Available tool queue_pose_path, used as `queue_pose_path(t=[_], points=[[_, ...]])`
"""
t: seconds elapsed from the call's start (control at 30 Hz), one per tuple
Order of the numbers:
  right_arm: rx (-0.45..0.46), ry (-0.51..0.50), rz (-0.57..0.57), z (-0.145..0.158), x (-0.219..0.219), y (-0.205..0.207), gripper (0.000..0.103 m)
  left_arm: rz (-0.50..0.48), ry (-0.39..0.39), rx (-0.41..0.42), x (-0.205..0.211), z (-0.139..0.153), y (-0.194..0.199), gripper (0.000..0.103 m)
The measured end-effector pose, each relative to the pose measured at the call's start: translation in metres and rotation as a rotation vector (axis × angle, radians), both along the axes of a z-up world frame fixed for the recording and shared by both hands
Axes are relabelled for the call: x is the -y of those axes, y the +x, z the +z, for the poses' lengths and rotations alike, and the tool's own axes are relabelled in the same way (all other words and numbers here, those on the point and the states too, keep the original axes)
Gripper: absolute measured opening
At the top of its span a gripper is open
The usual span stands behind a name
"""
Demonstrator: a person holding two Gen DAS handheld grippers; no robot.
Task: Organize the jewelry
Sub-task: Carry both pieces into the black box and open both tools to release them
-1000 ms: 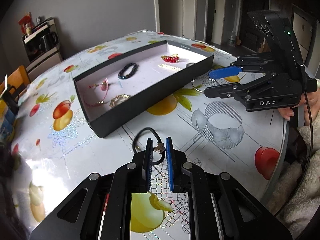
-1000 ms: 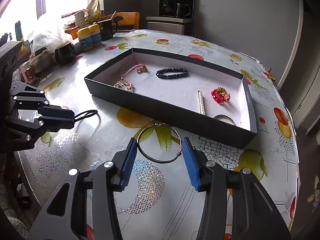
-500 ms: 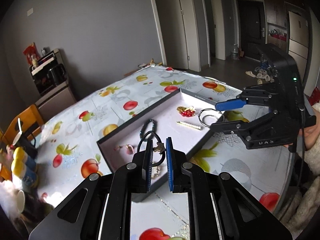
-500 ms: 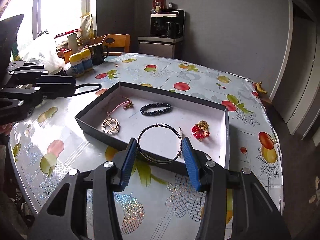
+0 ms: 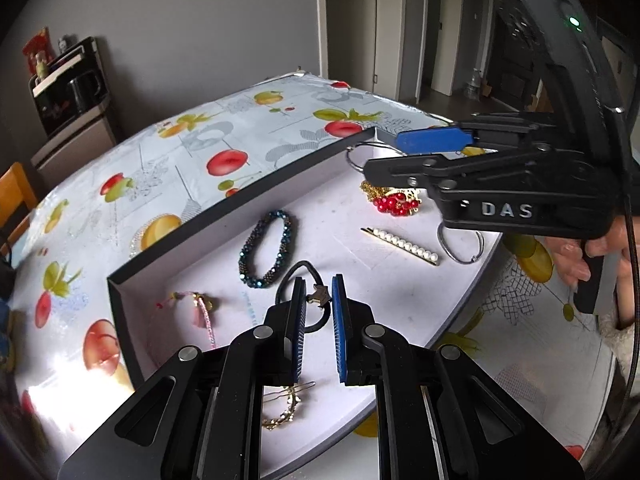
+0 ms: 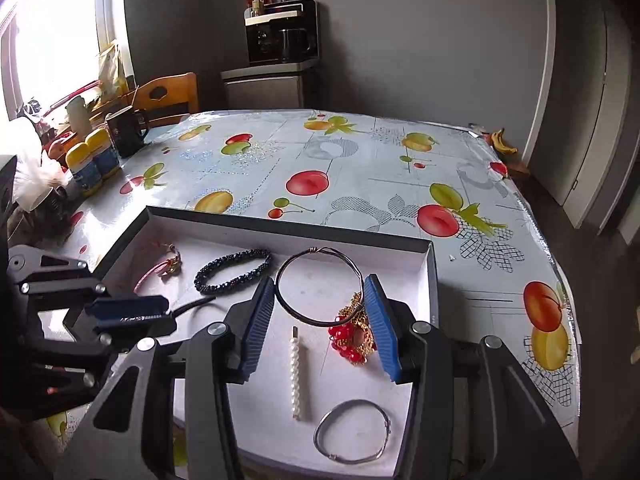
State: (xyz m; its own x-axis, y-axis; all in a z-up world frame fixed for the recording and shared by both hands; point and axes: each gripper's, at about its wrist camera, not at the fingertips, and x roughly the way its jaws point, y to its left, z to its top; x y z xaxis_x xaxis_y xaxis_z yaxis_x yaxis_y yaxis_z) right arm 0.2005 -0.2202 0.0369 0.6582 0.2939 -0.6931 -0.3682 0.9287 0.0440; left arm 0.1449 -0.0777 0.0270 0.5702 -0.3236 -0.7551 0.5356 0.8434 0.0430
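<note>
A black box with a white floor (image 5: 240,200) (image 6: 280,226) lies on the fruit-print table. My left gripper (image 5: 318,300) is shut on a black cord bracelet with a star charm (image 5: 318,295) and holds it over the box. My right gripper (image 6: 320,308) is shut on a thin dark wire bangle (image 6: 316,254) over the box's right half; it also shows in the left wrist view (image 5: 416,156). In the box lie a dark beaded bracelet (image 5: 268,248) (image 6: 234,266), a pearl hair clip (image 5: 404,246) (image 6: 296,372), a red bead and gold piece (image 5: 394,202) (image 6: 352,340), a silver bangle (image 6: 352,432), a pink cord piece (image 5: 198,308) (image 6: 160,268) and a gold clip (image 5: 286,408).
A black mug (image 6: 126,130), yellow-capped bottles (image 6: 92,160) and clutter stand at the table's far left by a wooden chair (image 6: 166,96). A coffee machine on a cabinet (image 6: 280,40) stands against the wall. Bananas (image 6: 500,140) lie at the table's far right corner.
Both grippers lifted their bracelets off the table and moved forward over the box, then came down closer to its floor.
</note>
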Motion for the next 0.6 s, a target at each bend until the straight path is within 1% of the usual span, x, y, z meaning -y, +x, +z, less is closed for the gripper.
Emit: queue_pose_path(t=[0.07, 0.2, 0.33, 0.47, 0.6], points=[[-0.029, -0.005, -0.009, -0.008, -0.006, 0.01, 0.046, -0.004, 0.0, -0.012, 0.001, -0.007, 0.001, 0.013], [-0.065, -0.069, -0.031, -0.02, -0.021, 0.019, 0.047, -0.007, -0.024, -0.038, -0.002, -0.017, 0.004, 0.013], [-0.065, -0.088, -0.038, -0.024, -0.025, 0.019, 0.047, -0.025, -0.01, -0.057, -0.001, -0.023, 0.002, 0.013], [-0.058, -0.106, -0.034, -0.028, -0.028, 0.017, 0.047, -0.026, -0.025, -0.067, -0.003, -0.023, 0.003, 0.013], [-0.06, -0.12, -0.019, -0.033, -0.035, 0.015, 0.047, -0.018, -0.021, -0.063, -0.005, -0.024, 0.004, 0.015]])
